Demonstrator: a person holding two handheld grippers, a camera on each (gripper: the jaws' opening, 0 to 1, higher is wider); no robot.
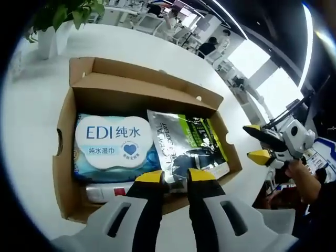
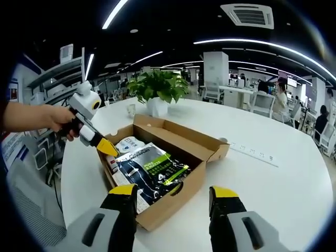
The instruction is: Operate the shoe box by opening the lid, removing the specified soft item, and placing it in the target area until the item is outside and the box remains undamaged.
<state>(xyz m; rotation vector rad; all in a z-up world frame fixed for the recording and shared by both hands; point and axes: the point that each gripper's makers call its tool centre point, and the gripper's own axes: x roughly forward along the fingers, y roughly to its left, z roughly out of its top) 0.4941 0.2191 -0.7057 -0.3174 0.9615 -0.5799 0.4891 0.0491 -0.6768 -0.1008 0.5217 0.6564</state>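
An open cardboard shoe box (image 1: 64,157) (image 2: 173,207) sits on a white round table, its lid (image 1: 142,71) (image 2: 181,134) folded back on the far side. Inside lie a blue-and-white EDI wet wipes pack (image 1: 113,142) (image 2: 127,144), a dark green-printed pouch (image 1: 191,139) (image 2: 152,170) and a red-and-white item (image 1: 107,190). My left gripper (image 1: 176,177) (image 2: 105,147) hovers over one box edge, jaws slightly apart, the pouch's corner showing between them. My right gripper (image 2: 174,191) (image 1: 256,143) stands wide open just outside another wall, holding nothing.
A potted plant (image 1: 52,26) (image 2: 157,89) stands beyond the box on the table (image 2: 283,184). A white power strip (image 2: 254,152) lies to one side. A person's hand (image 2: 37,118) holds the left gripper. Desks, chairs and people fill the office behind.
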